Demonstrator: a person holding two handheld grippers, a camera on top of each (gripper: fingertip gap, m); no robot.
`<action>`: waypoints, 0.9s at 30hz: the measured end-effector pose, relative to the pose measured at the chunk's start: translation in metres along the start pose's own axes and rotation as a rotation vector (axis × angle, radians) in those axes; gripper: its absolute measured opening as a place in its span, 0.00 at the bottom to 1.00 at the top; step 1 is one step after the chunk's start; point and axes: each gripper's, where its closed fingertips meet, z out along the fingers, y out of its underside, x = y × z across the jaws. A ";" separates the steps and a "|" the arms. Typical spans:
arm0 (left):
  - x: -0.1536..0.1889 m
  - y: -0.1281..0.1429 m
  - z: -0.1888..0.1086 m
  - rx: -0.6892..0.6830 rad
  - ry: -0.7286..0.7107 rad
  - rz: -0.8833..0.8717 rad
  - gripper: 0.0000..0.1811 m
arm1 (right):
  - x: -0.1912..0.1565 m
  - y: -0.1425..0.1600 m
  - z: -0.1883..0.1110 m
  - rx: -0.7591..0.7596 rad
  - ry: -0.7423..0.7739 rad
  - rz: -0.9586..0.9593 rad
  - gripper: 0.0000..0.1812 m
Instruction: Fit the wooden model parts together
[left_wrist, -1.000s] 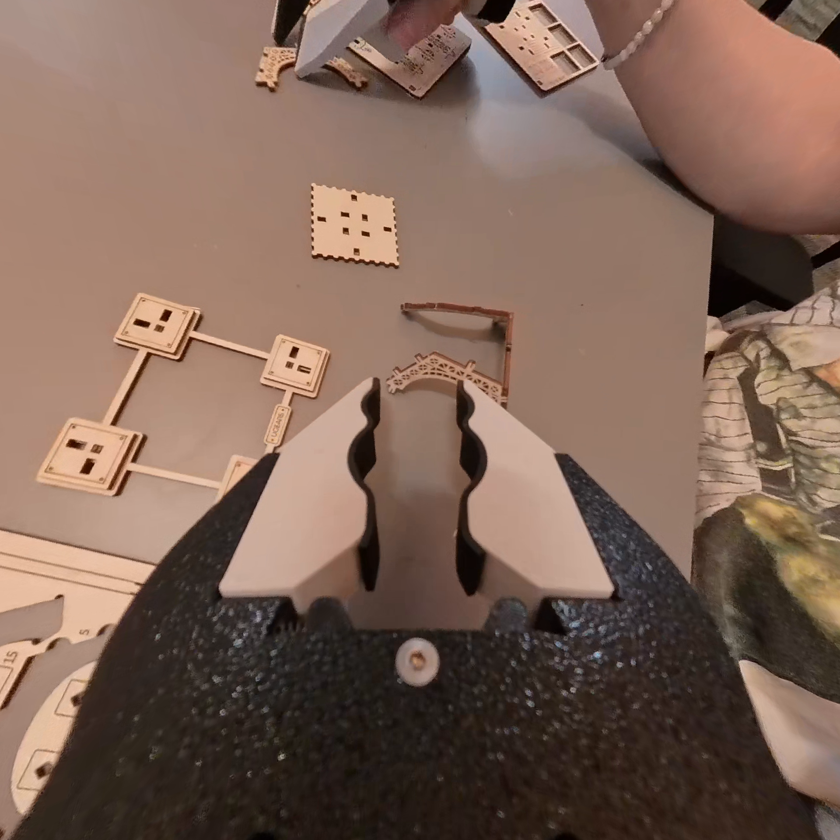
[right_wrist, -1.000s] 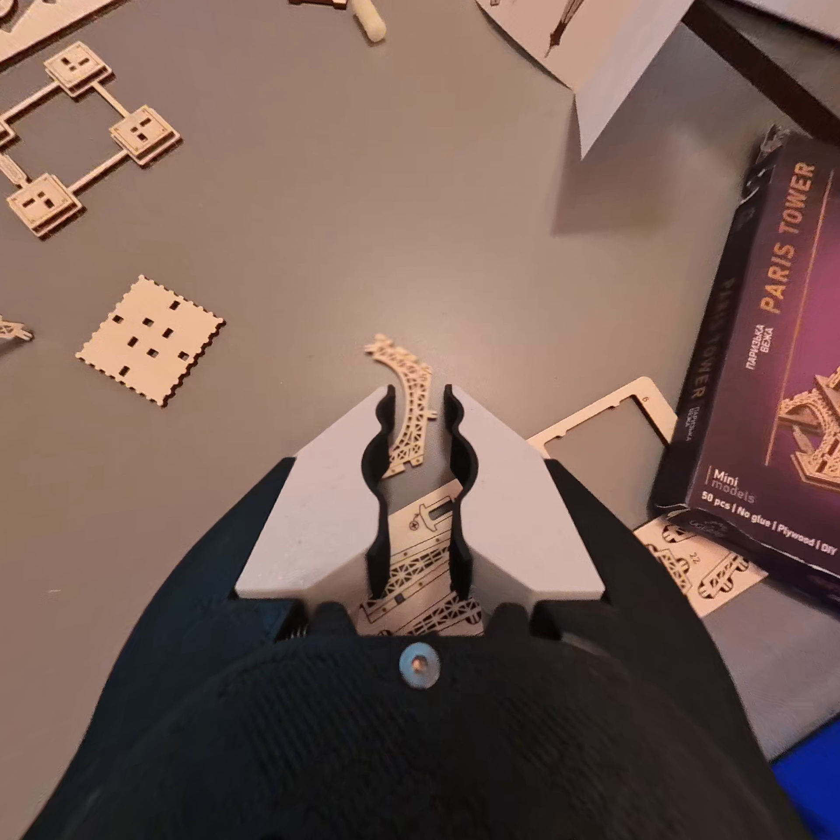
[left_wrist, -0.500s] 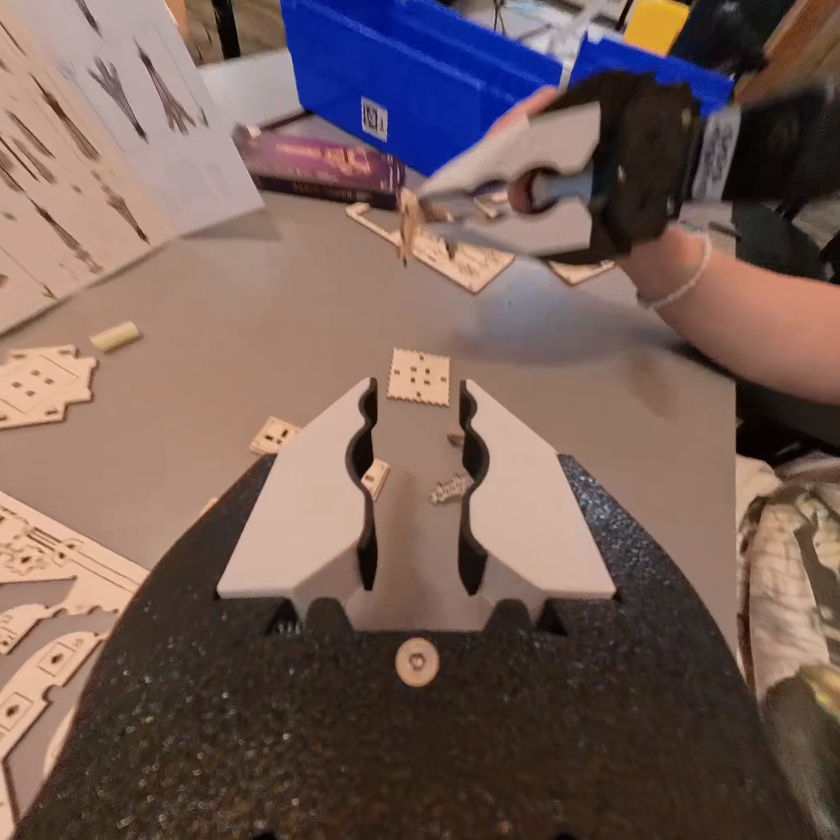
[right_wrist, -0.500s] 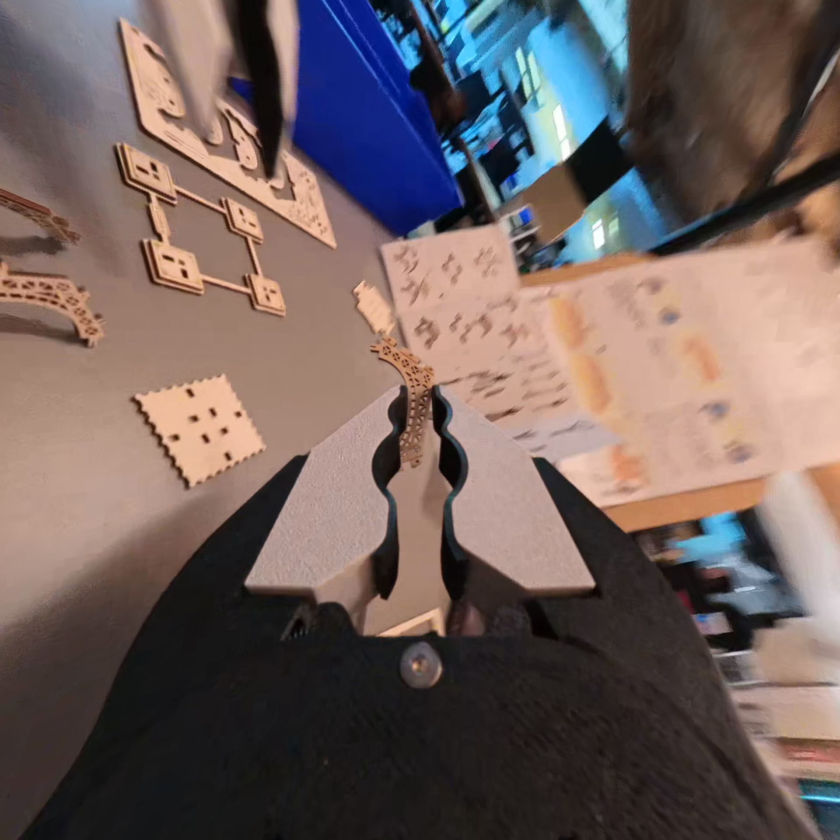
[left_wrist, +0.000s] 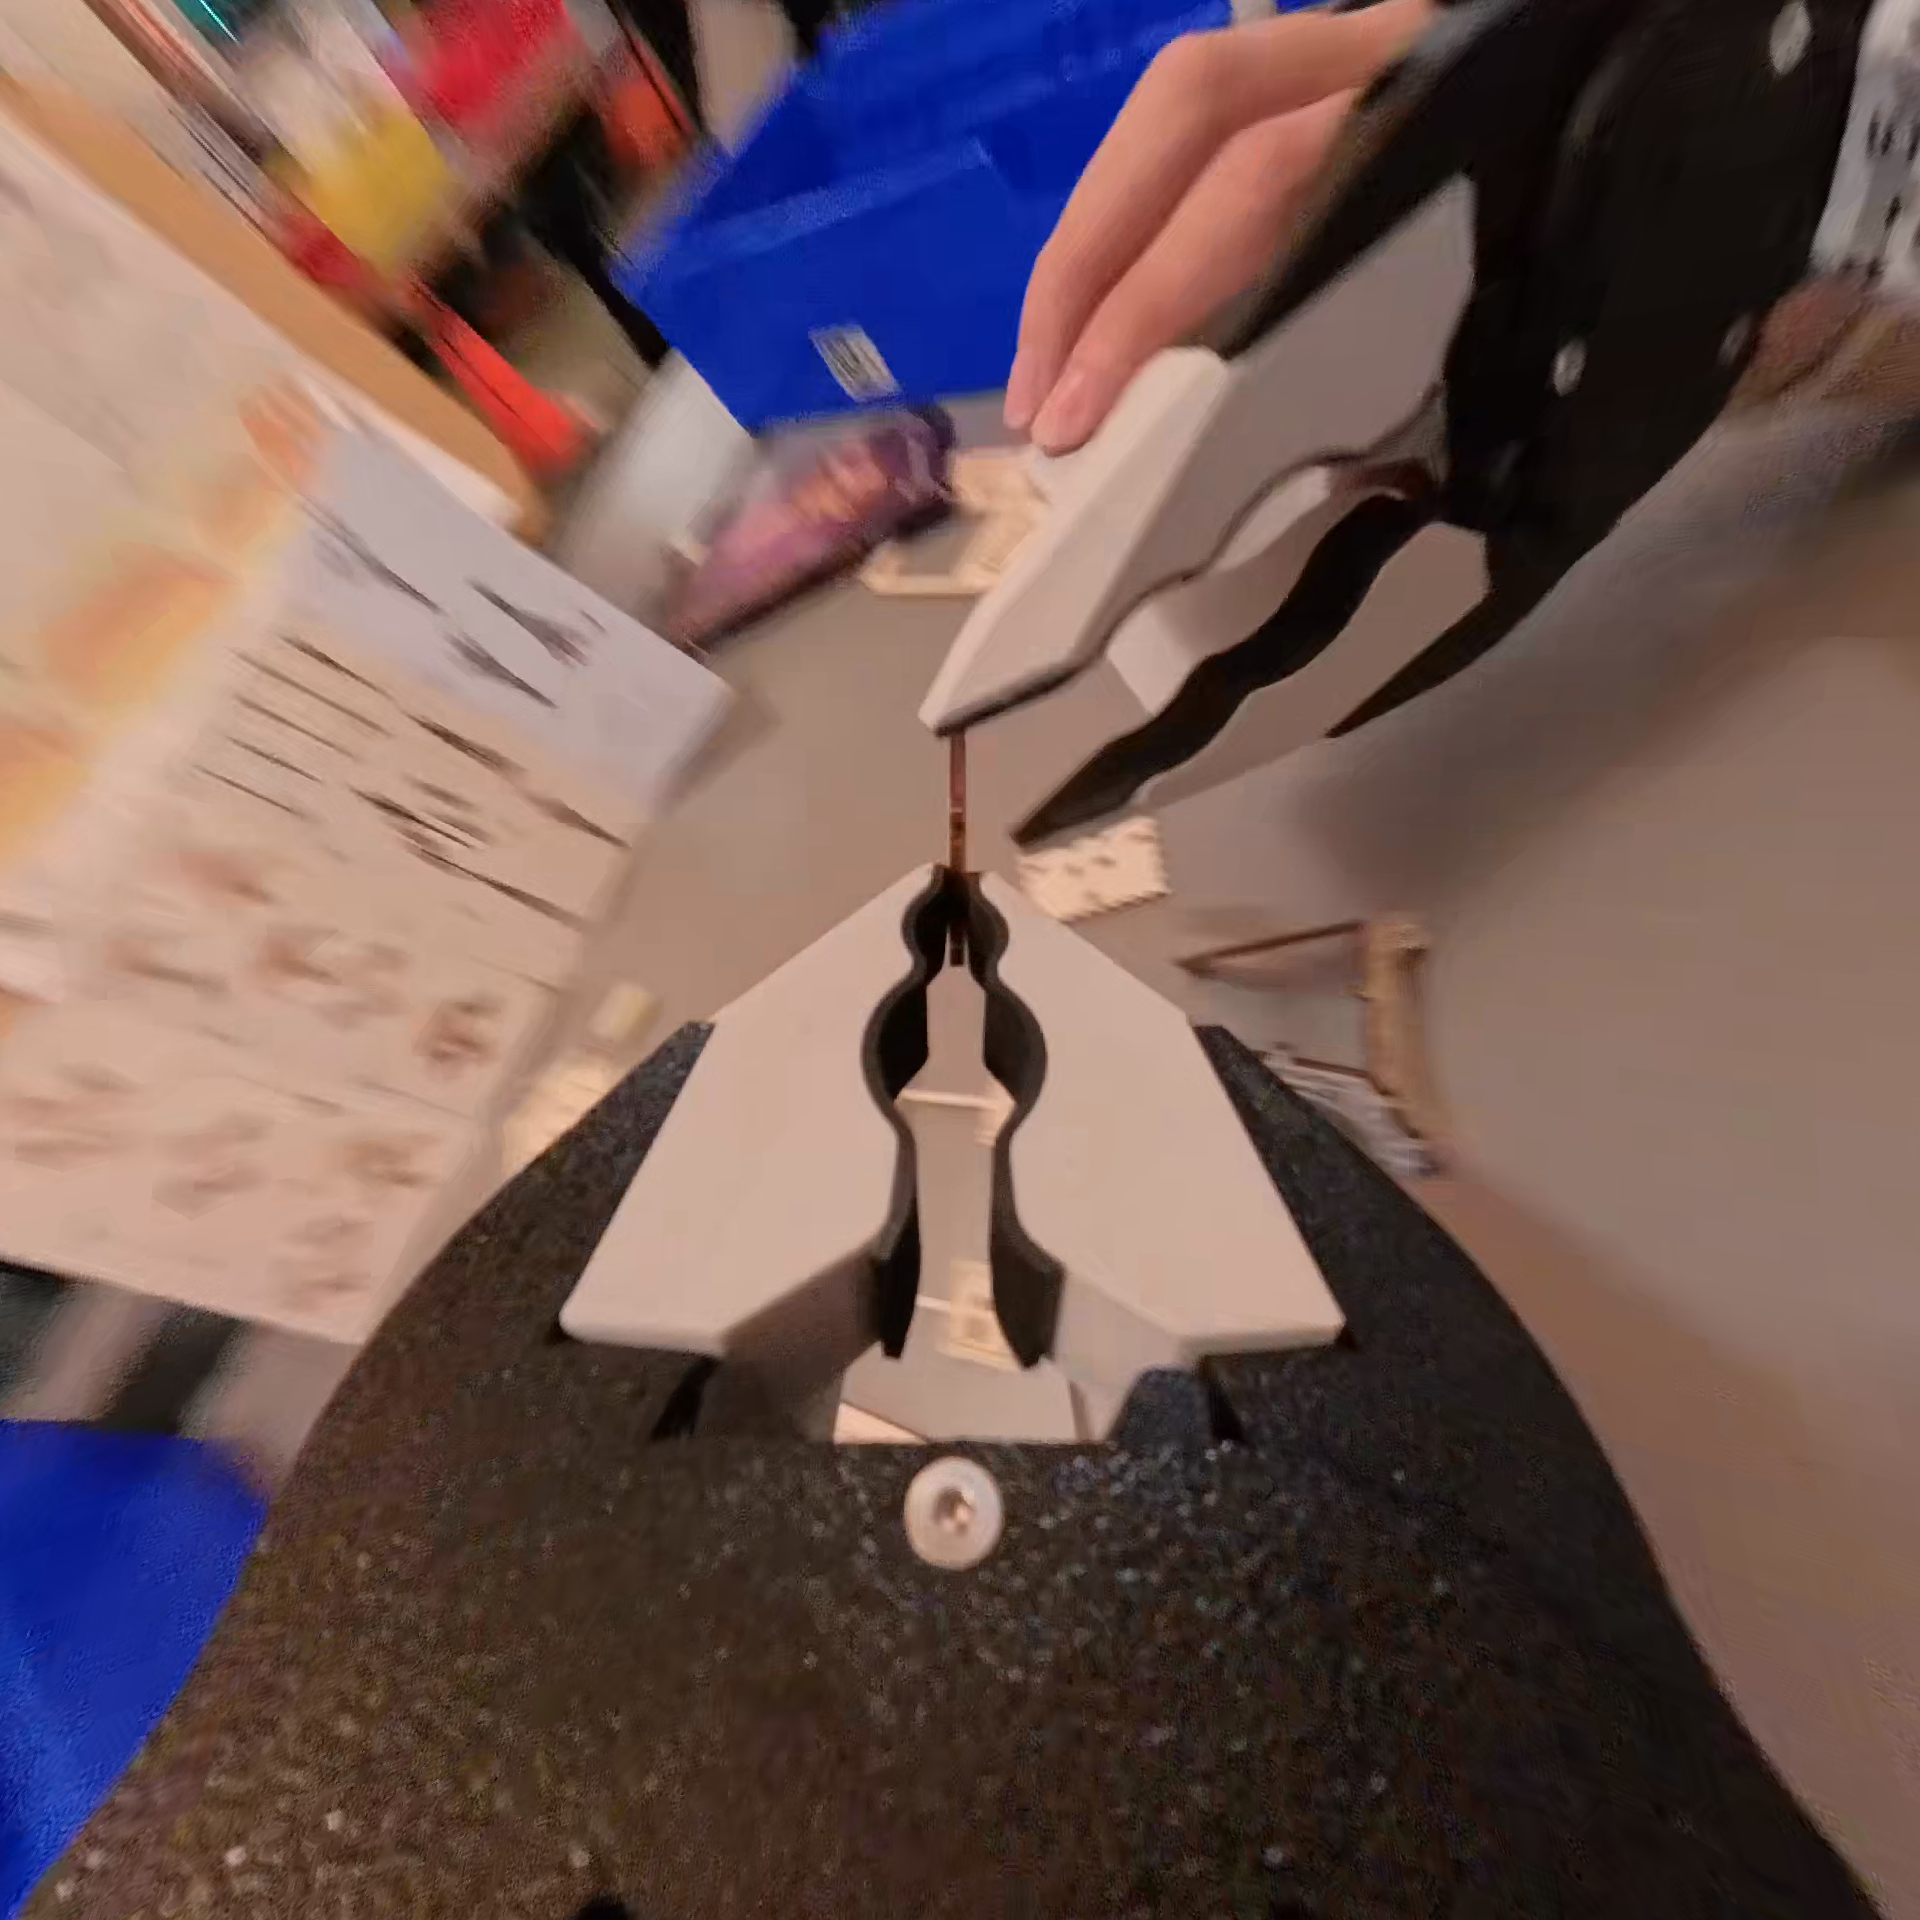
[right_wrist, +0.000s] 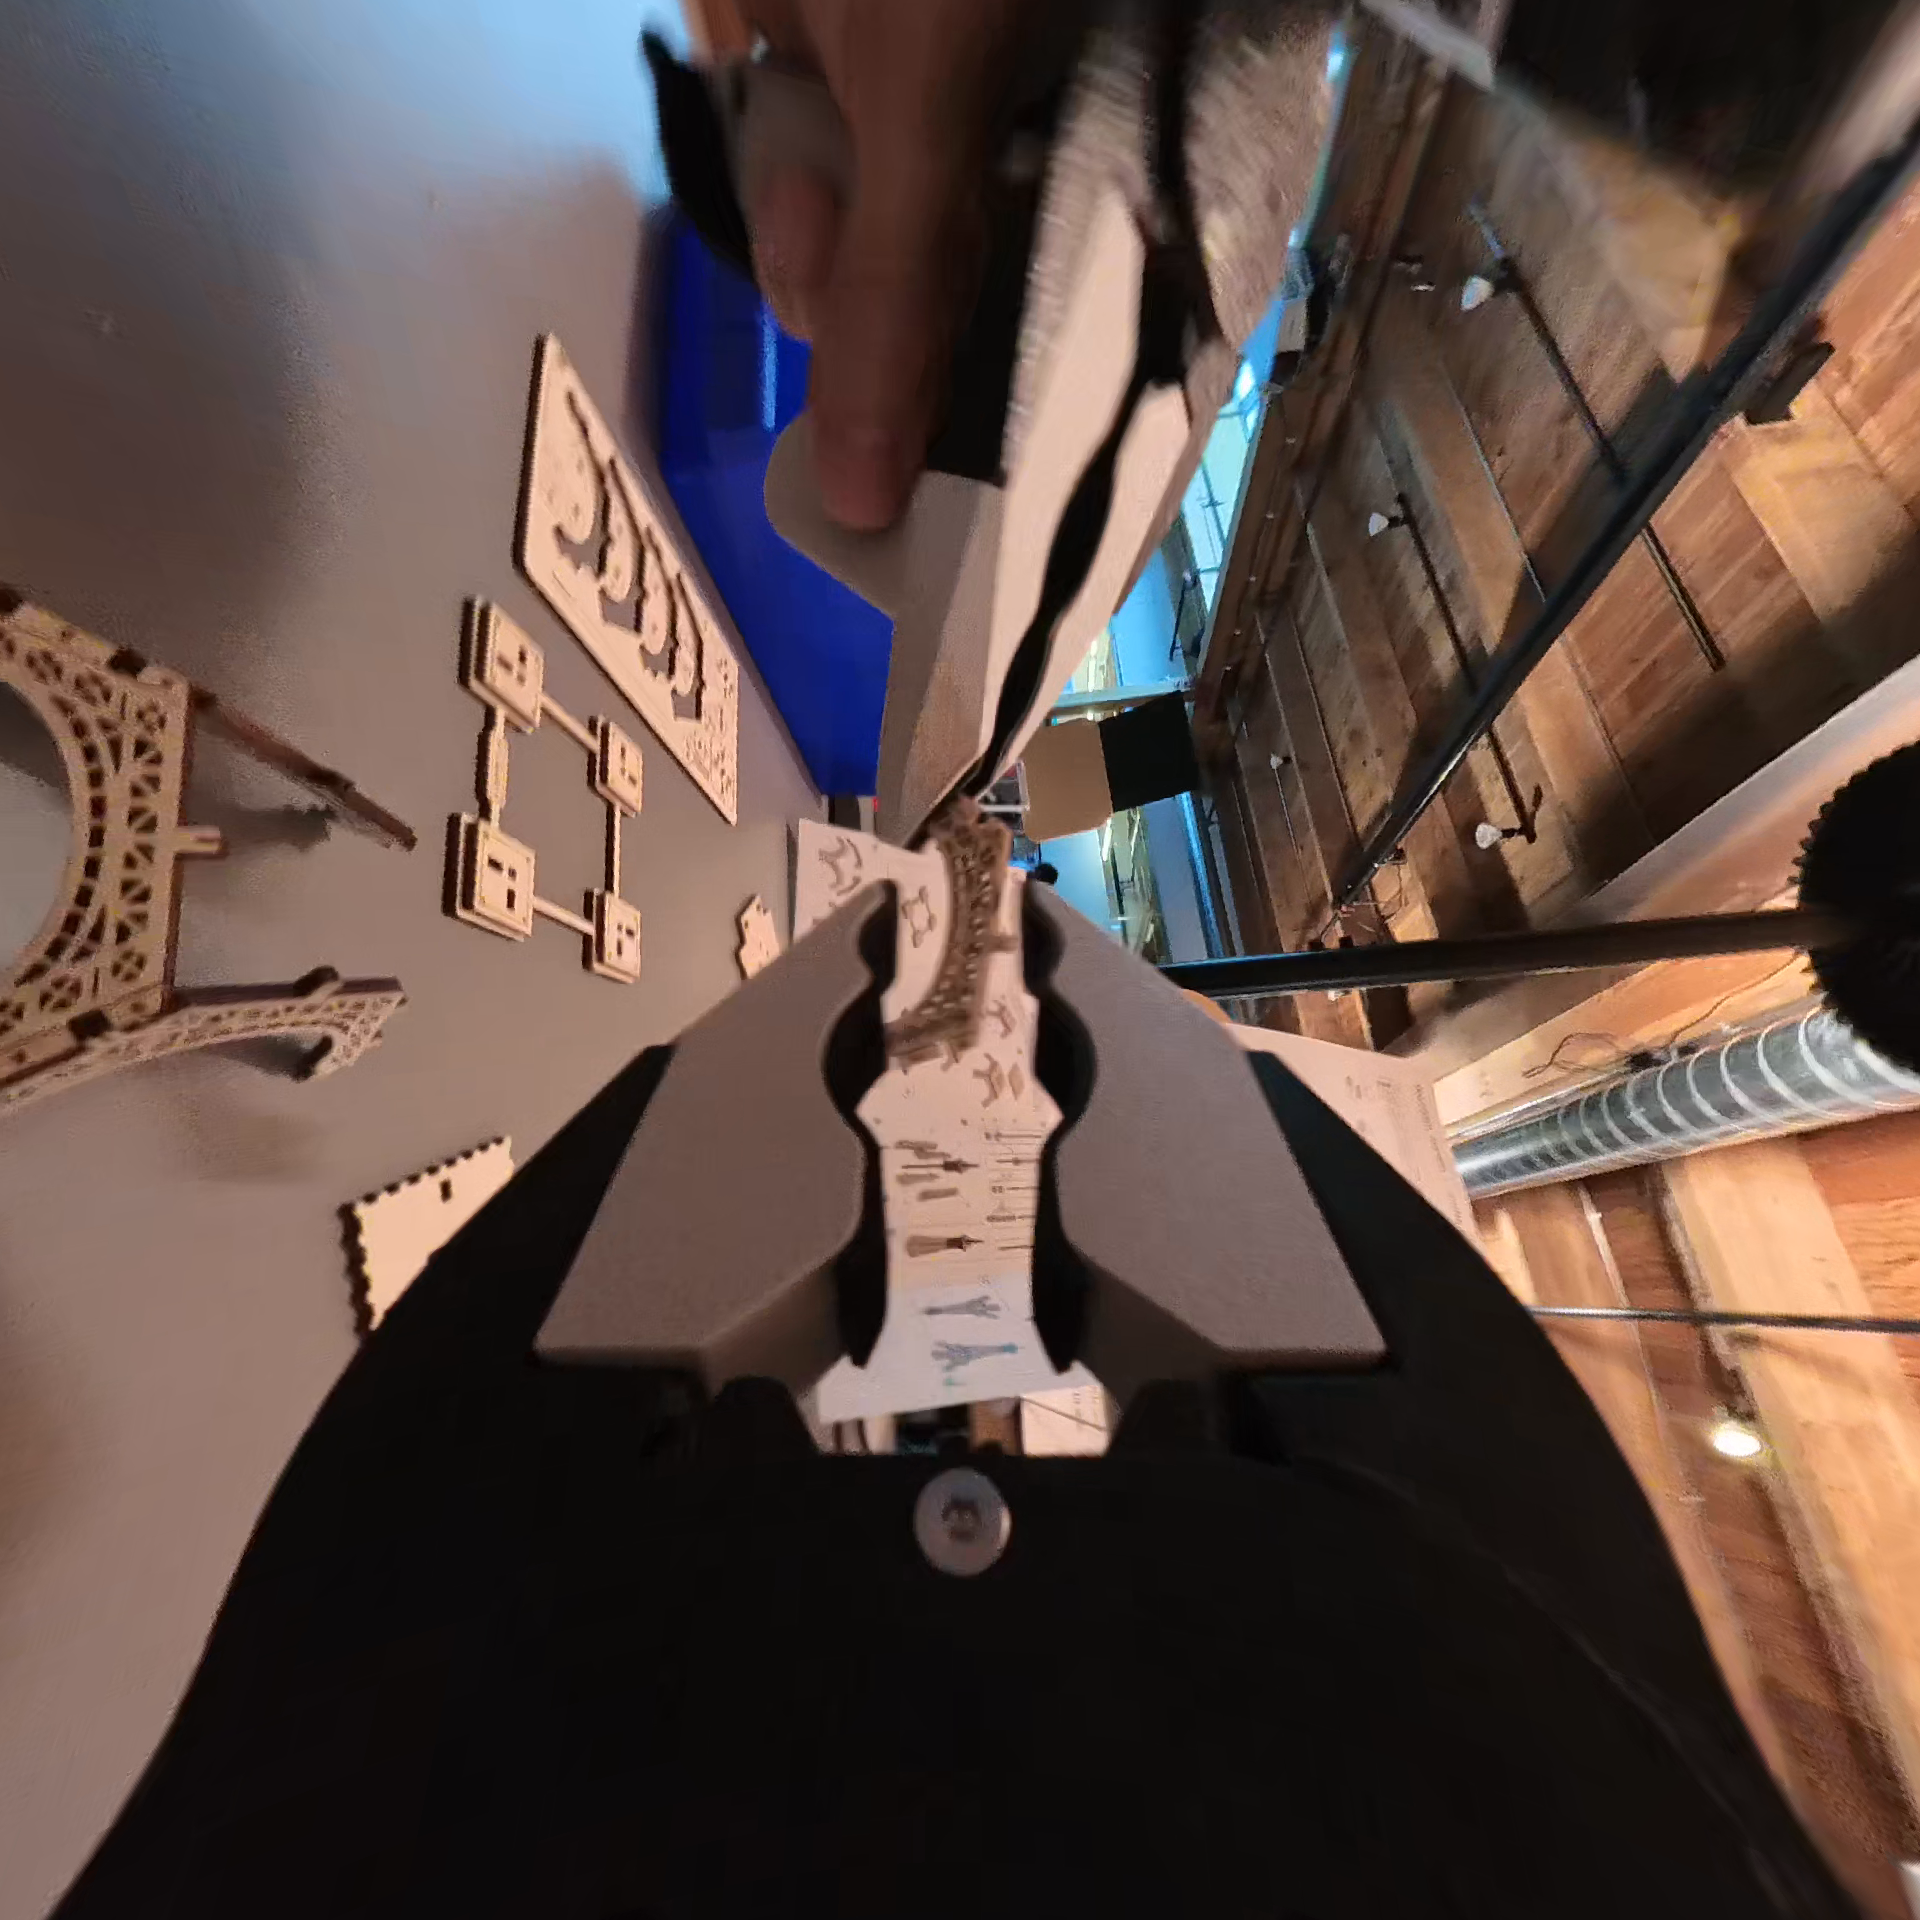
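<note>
A thin lattice arch piece (left_wrist: 956, 800) hangs in the air between my two grippers. My left gripper (left_wrist: 958, 904) is shut on its near end, and the piece shows edge-on there. In the right wrist view the arch piece (right_wrist: 971, 914) lies between the fingers of my right gripper (right_wrist: 956, 899), which stand apart around it. My left gripper (right_wrist: 935, 816) comes in from above and pinches the piece's far end. My right gripper (left_wrist: 977, 774) shows with its jaws parted. A partly built arch frame (right_wrist: 104, 831) stands on the grey table (right_wrist: 260, 312).
On the table lie a square base frame with four pads (right_wrist: 551, 810), a notched square plate (right_wrist: 416, 1226) and a punched parts sheet (right_wrist: 623, 582). An instruction sheet (left_wrist: 364, 831), a purple box (left_wrist: 821, 509) and a blue bin (left_wrist: 883, 208) stand beyond. A person's hand (left_wrist: 1143, 208) holds the right gripper. Only a small space, under 4 cm, lies between the two pairs of fingers.
Both grippers rose from the table and met in the air. My left gripper closed on the arch piece that the right one carried. The right gripper's fingers have spread wider.
</note>
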 end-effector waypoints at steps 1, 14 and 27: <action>-0.006 -0.007 -0.005 0.042 -0.115 0.133 0.00 | 0.003 0.001 -0.003 0.016 0.011 0.057 0.18; -0.004 -0.019 -0.026 -0.058 -0.693 1.108 0.00 | -0.002 0.013 -0.012 0.042 -0.037 0.223 0.22; 0.007 0.036 0.002 -0.103 -0.201 0.510 0.00 | -0.014 0.014 -0.011 0.051 -0.151 0.311 0.25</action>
